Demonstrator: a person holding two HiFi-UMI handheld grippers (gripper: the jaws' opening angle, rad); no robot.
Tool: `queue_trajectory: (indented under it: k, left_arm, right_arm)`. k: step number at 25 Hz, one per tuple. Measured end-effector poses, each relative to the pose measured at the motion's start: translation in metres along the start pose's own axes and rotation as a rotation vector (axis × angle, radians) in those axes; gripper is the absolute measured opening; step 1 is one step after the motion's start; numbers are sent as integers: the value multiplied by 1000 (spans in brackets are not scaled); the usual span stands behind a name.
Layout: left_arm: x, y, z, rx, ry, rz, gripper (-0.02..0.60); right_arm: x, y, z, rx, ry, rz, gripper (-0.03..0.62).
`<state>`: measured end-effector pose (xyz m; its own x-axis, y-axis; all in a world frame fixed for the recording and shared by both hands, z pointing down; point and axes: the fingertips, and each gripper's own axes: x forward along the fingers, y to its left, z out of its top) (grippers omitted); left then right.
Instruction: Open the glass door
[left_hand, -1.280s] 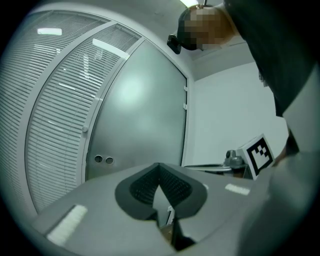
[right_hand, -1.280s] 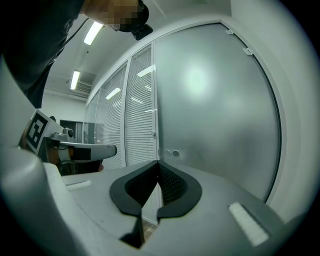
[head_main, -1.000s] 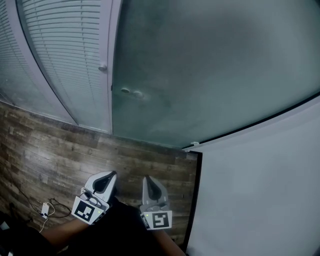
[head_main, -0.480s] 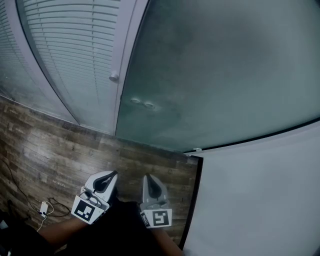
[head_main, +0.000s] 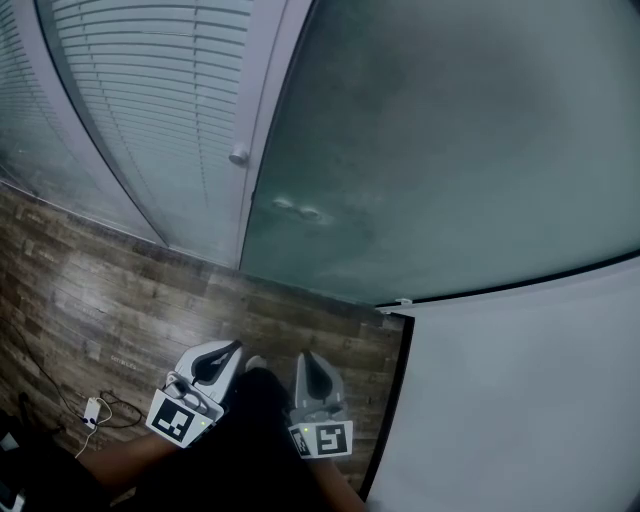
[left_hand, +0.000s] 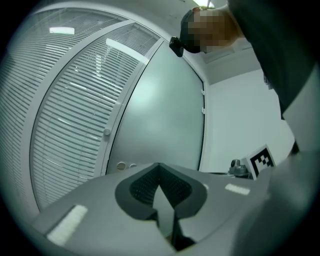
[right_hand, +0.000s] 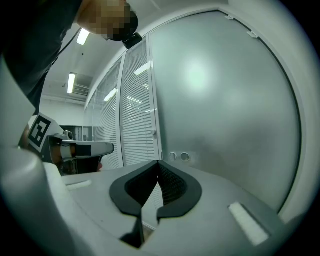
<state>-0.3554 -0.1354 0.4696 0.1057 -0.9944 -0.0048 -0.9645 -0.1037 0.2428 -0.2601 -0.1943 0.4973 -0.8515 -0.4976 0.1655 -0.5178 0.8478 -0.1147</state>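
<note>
We face glass door; left gripper, right gripper both closed tight, empty, apart from door.

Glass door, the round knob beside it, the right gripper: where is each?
glass door (head_main: 450, 130): head view, middle of the frosted pane.
round knob (head_main: 239, 157): head view, its cap.
right gripper (head_main: 304, 358): head view, closed jaw tips.

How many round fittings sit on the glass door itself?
2. The left fitting and the right fitting sit side by side on the glass door, near its left edge, below the frame's knob. None seem hidden.
</note>
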Motion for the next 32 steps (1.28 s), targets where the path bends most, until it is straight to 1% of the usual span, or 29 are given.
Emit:
queue_trajectory:
  k: [3, 6, 10, 13, 17, 20, 24, 28, 32]
  left_arm:
    - [4, 2, -1, 7, -8, 28, 0]
    - [9, 9, 8, 32, -47, 59, 0]
    - [13, 19, 7, 57, -42, 109, 0]
    - [19, 23, 8, 82, -51, 122, 0]
    - [22, 33, 8, 95, -51, 139, 0]
    - [24, 40, 4, 101, -65, 161, 0]
    - [27, 46, 13, 134, -77, 167, 0]
    - [22, 60, 11, 145, -103, 220, 0]
    - [18, 73, 29, 140, -116, 273, 0]
  right_arm:
    - [3, -2, -1, -10, 3, 32, 2]
    - [11, -6, 3, -18, -4, 62, 2]
    - [27, -11, 8, -35, -27, 91, 2]
    - [41, -12, 12, -30, -34, 113, 2]
    - [58, -4, 18, -97, -55, 146, 2]
    - [71, -16, 20, -88, -83, 130, 3]
    - [91, -38, 27, -80, -92, 92, 2]
    - [109, -52, 5, -69, -82, 82, 3]
    - [128, -51, 7, -86, -45, 77, 6]
